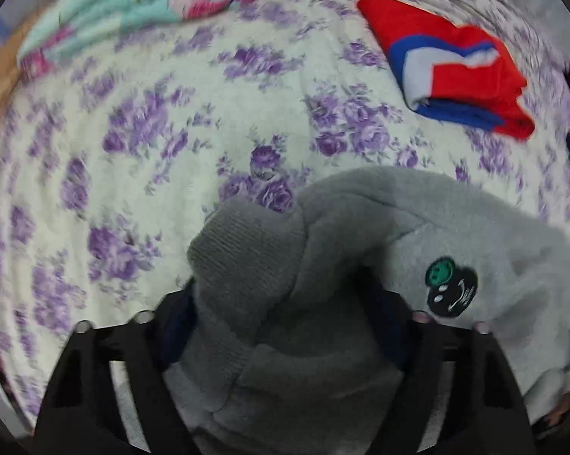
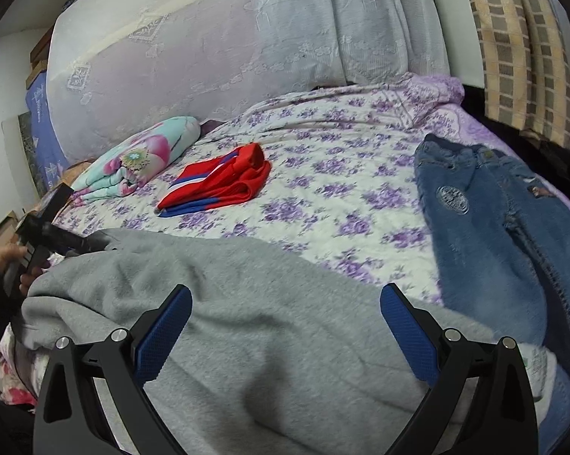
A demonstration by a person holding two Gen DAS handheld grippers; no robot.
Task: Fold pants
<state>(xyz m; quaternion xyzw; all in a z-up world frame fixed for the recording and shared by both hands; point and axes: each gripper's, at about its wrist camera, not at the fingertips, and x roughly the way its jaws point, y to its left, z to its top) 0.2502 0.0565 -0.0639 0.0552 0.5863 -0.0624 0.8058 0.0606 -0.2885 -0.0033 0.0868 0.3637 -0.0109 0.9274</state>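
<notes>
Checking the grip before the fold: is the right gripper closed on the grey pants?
No: the right gripper hangs with its jaws wide apart above the grey pants, gripping nothing.

Grey pants (image 2: 247, 303) lie across the near edge of the bed (image 2: 342, 189). Beyond them, left of centre, rests a folded garment (image 2: 216, 185); a rolled blanket (image 2: 140, 159) lies further left. Jeans (image 2: 493, 227) lie along the right side.
</notes>
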